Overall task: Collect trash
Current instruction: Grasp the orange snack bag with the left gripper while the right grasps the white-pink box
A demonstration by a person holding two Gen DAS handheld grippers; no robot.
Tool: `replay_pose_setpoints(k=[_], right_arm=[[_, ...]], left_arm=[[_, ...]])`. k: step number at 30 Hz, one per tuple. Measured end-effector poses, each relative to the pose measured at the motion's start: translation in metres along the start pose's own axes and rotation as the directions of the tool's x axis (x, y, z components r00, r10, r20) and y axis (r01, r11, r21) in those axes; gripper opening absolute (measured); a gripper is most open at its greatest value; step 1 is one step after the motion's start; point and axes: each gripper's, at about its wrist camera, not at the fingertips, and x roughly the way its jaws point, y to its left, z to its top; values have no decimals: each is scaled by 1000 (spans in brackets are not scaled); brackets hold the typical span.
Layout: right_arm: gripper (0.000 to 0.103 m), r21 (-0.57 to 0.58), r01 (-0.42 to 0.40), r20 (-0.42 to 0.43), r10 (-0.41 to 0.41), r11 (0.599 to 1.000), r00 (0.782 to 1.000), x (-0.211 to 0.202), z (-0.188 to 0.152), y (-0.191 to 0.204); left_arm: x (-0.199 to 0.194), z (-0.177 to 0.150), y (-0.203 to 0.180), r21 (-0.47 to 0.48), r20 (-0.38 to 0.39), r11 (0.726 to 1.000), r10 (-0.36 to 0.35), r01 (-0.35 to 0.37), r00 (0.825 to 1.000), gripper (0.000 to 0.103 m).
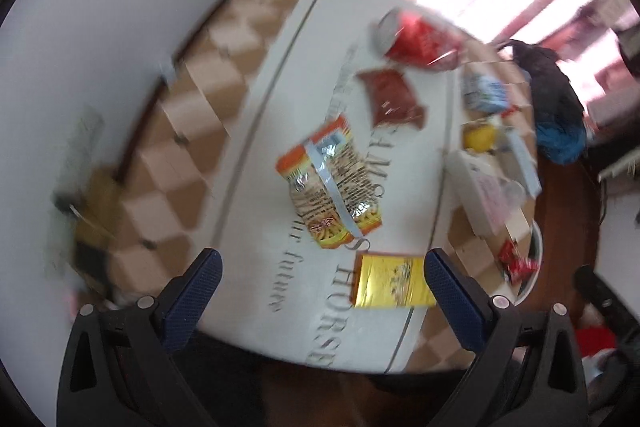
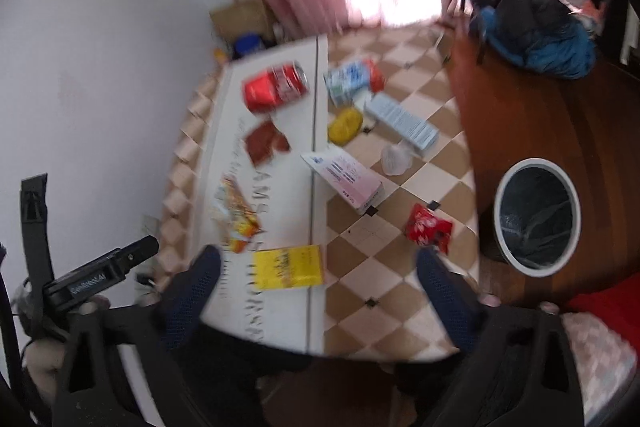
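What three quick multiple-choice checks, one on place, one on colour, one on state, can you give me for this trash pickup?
1. Where is the bin?
A. on the white mat
B. on the brown floor, off the tiles
C. on the checkered tiles

2. What colour is the can?
A. red
B. green
C. blue

3. How is the can placed?
A. upright
B. inside the bin
C. lying on its side

Answers: 1 B, the bin stands on dark wood beside the tiles. 2 A, its body is red. 3 C, it lies flat on the white mat.
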Motion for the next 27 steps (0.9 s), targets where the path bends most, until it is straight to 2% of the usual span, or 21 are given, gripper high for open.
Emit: replay_pose_setpoints(k=[2,5,7,9,11,14,16,18,20,23,26,27], right_arm=[[85,-23,19,-63,-21,1000,998,45,19,-2],[85,-60,49,-129,-56,997,990,96,38,-1],[85,-93,74,-162,-88,993,983,124,52,0],[85,-123,93,-194,-116,988,974,148,62,1],[85,-165,122,-227,-159,979,961,172,70,2],[85,-206,133,-256,-185,969,949,192,75,5],[84,-219,139,-270,-197,966,943,202,77,4],[70,-217,136,-284,-196,967,939,209,76,4],[62,-192,105,-308,-161,976,938,216,75,5],[62,-157,82,-334,-131,984,933,219,71,6],[63,-148,105,-322,-149,983,935,224,69,9],[63,-147,111,-319,-153,983,935,226,67,10]], left_arm=[[35,9,6,-91,-70,994,-67,61,995,102],[71,19,10,-176,-120,980,-113,91,986,95],[87,25,7,-196,-139,977,-112,84,984,80],[97,29,3,-207,-151,975,-111,78,982,70],[97,33,-3,-182,-136,982,-79,54,987,69],[92,38,-17,-77,-96,997,7,-15,995,64],[89,40,-23,-7,-69,998,65,-65,996,60],[87,42,-27,45,-49,993,109,-107,993,60],[86,43,-29,68,-48,991,121,-118,991,59],[83,44,-36,83,-48,987,139,-135,989,59],[79,47,-42,85,-36,986,147,-143,989,59],[81,45,-47,84,-29,985,154,-151,988,56]])
